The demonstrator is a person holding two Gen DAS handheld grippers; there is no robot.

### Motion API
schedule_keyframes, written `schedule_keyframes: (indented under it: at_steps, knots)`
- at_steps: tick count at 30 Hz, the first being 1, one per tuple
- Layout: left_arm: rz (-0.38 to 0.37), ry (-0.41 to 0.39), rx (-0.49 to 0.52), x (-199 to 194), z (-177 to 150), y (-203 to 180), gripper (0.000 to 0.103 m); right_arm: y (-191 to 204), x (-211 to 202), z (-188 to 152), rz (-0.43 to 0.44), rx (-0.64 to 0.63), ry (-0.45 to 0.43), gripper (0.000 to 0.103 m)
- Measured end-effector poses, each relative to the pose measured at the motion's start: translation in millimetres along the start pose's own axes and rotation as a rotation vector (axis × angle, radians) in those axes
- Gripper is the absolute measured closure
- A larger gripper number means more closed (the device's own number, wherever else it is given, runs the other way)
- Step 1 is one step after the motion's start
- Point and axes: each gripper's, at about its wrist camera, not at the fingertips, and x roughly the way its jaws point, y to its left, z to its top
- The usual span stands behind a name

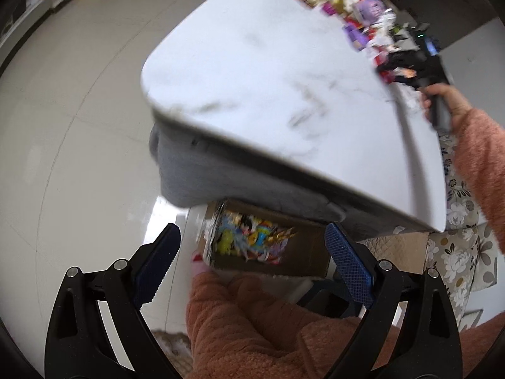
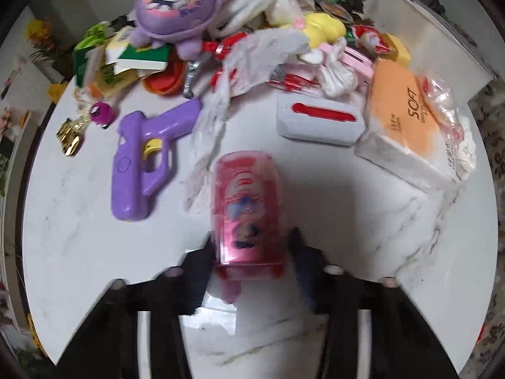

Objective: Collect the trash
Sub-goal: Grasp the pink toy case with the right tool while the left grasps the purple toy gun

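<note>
Both views are bright and evenly lit with soft indoor light. The glossy floor [image 1: 79,158] carries a white glare streak near the desk [image 1: 268,79]. Fisheye bending curves the desk edge, and black corners frame each picture. Motion blur smears the pink container [image 2: 249,208], the right gripper's fingers [image 2: 202,271] and the far clutter [image 1: 363,15].

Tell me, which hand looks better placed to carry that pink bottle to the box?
Right, probably. The right tool has the pink bottle between its fingers above the table. The left tool is open and empty, hovering over the cardboard box of trash.
</note>
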Motion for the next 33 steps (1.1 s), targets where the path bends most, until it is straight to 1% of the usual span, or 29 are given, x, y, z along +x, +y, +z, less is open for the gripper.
schedule_keyframes:
  at_steps: [2, 4, 5, 6, 8, 9, 10, 11, 12, 13, 14, 15, 16, 17, 18, 19, 20, 21, 22, 24, 25, 26, 28, 29, 32, 33]
  knots:
    - [-0.014, -0.044, 0.033, -10, 15, -14, 0.012, -10, -11, -11, 0.052, 0.033, -0.007, 0.063]
    - [-0.038, -0.077, 0.064, -10, 42, -32, 0.012, -20, -34, -33, 0.113, 0.053, -0.039, 0.063]
    - [-0.037, -0.081, 0.076, -6, 54, -38, 0.012, -29, -50, -44, 0.159, 0.066, -0.059, 0.063]
    - [-0.031, -0.085, 0.091, 1, 71, -50, 0.012, -37, -70, -68, 0.199, 0.073, -0.077, 0.063]
    - [-0.014, -0.103, 0.153, 25, 108, -83, 0.012, -57, -105, -96, 0.277, 0.105, -0.113, 0.063]
    - [0.002, -0.11, 0.189, 39, 124, -100, 0.012, -65, -115, -102, 0.305, 0.121, -0.128, 0.063]
    - [0.014, -0.115, 0.226, 53, 139, -117, 0.012, -68, -133, -116, 0.326, 0.135, -0.147, 0.063]
    - [0.017, -0.117, 0.271, 75, 163, -140, 0.012, -75, -144, -127, 0.338, 0.149, -0.164, 0.063]
    - [0.023, -0.119, 0.296, 90, 179, -155, 0.012, -83, -154, -140, 0.351, 0.169, -0.177, 0.063]
    - [0.027, -0.114, 0.301, 105, 197, -169, 0.012, -88, -161, -147, 0.355, 0.187, -0.185, 0.063]
    - [0.033, -0.099, 0.28, 124, 220, -183, 0.013, -90, -165, -157, 0.355, 0.199, -0.191, 0.063]
    - [0.034, -0.091, 0.247, 138, 238, -193, 0.013, -99, -175, -176, 0.355, 0.21, -0.198, 0.063]
    - [0.024, -0.081, 0.203, 154, 261, -203, 0.013, -101, -180, -188, 0.345, 0.213, -0.2, 0.063]
    - [0.036, -0.069, 0.175, 165, 278, -210, 0.013, -105, -185, -201, 0.332, 0.217, -0.202, 0.063]
    - [0.062, -0.053, 0.153, 177, 291, -216, 0.013, -107, -181, -202, 0.332, 0.222, -0.2, 0.063]
    - [0.096, -0.04, 0.139, 185, 301, -221, 0.013, -111, -183, -210, 0.336, 0.234, -0.196, 0.063]
    - [0.135, -0.015, 0.104, 202, 315, -225, 0.013, -115, -181, -214, 0.34, 0.245, -0.192, 0.063]
    - [0.148, 0.001, 0.08, 209, 321, -226, 0.014, -115, -178, -218, 0.348, 0.253, -0.189, 0.063]
    - [0.164, 0.018, 0.046, 217, 329, -224, 0.018, -115, -177, -222, 0.346, 0.252, -0.191, 0.063]
    - [0.185, 0.053, 0.013, 227, 337, -223, 0.024, -115, -175, -229, 0.353, 0.256, -0.189, 0.063]
    - [0.223, 0.048, 0.023, 228, 339, -226, 0.03, -116, -175, -232, 0.366, 0.264, -0.187, 0.063]
    - [0.248, 0.055, 0.044, 230, 339, -230, 0.032, -117, -174, -233, 0.373, 0.27, -0.187, 0.063]
    - [0.267, 0.055, 0.099, 229, 337, -239, 0.054, -118, -177, -235, 0.374, 0.263, -0.195, 0.062]
    - [0.264, 0.063, 0.099, 229, 337, -240, 0.054, -118, -178, -233, 0.377, 0.261, -0.198, 0.063]
    - [0.17, 0.095, 0.059, 218, 331, -228, 0.054, -117, -177, -224, 0.396, 0.251, -0.206, 0.062]
    - [0.154, 0.096, 0.056, 214, 329, -224, 0.054, -115, -176, -221, 0.396, 0.243, -0.205, 0.063]
